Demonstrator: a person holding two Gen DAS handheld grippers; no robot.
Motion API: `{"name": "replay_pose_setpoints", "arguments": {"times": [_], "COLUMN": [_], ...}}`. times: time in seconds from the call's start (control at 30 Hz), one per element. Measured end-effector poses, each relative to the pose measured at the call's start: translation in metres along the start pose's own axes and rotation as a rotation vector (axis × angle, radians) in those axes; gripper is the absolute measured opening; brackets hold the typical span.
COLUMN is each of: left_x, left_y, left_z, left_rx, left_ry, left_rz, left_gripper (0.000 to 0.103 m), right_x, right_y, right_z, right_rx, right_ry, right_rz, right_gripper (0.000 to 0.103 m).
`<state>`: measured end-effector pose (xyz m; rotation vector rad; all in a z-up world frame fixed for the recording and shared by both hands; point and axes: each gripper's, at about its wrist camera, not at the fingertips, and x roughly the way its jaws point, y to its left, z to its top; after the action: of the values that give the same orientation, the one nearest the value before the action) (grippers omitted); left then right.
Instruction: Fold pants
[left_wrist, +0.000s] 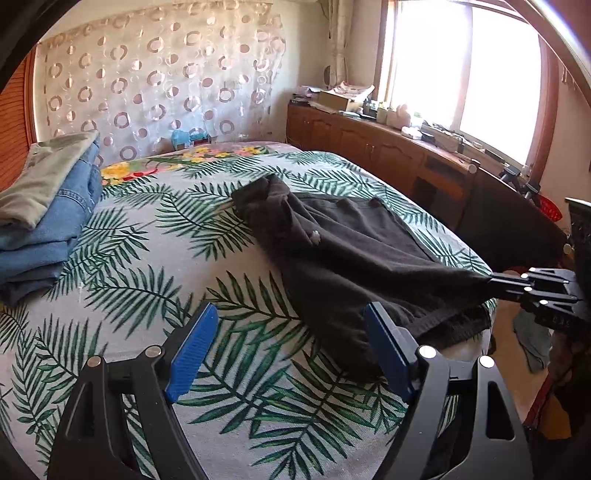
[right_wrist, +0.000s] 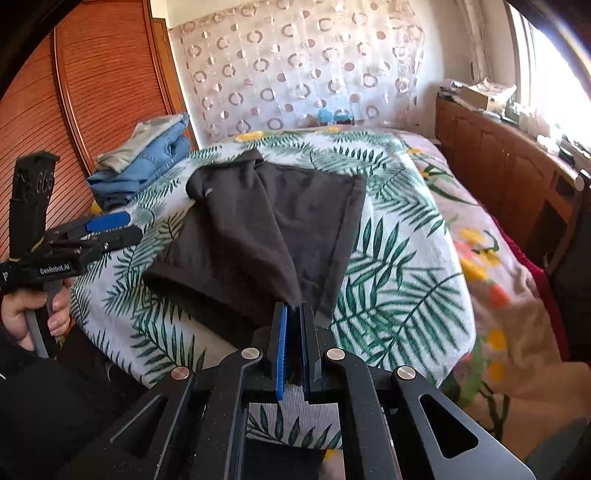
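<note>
Here the dark pants (right_wrist: 266, 221) are lying on the leaf-print bed (right_wrist: 399, 266), near its near edge. The right tool (right_wrist: 294, 314) is pinching their near hem with its jaws nearly closed, while the left tool (left_wrist: 291, 347) is hovering wide open and holding nothing. Risk: the thin pinch may be slipping, and lifting one-handed could be dragging the bunched cloth askew or off the bed.

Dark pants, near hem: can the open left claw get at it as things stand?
Probably yes. The left claw stands open just above the bedspread, with the dark pants hem right beside its right finger and nothing between. The right claw, shut on the pants' near edge, is off to the side.
</note>
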<state>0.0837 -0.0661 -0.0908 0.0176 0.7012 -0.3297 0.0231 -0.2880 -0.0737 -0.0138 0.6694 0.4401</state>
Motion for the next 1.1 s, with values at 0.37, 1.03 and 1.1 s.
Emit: {"name": "replay_pose_setpoints", "arguments": {"times": [0.37, 1.03, 1.1], "left_x": [-0.018, -0.033, -0.032], "left_y": [0.029, 0.066, 0.066], "left_z": [0.008, 0.007, 0.006], "left_rx": [-0.045, -0.11, -0.112], "left_ry": [-0.055, -0.099, -0.097], "left_rz": [0.056, 0.102, 0.1], "left_gripper": [0.082, 0.082, 0.082], "right_x": [0.02, 0.14, 0.149], "right_y": [0.01, 0.085, 0.092], "right_z": [0.029, 0.109, 0.114], "right_rx": [-0.043, -0.222, -0.234], "right_ry": [-0.059, 0.076, 0.093], "right_rz": [0.009, 0.139, 0.142], "right_gripper": [0.035, 0.045, 0.045]}}
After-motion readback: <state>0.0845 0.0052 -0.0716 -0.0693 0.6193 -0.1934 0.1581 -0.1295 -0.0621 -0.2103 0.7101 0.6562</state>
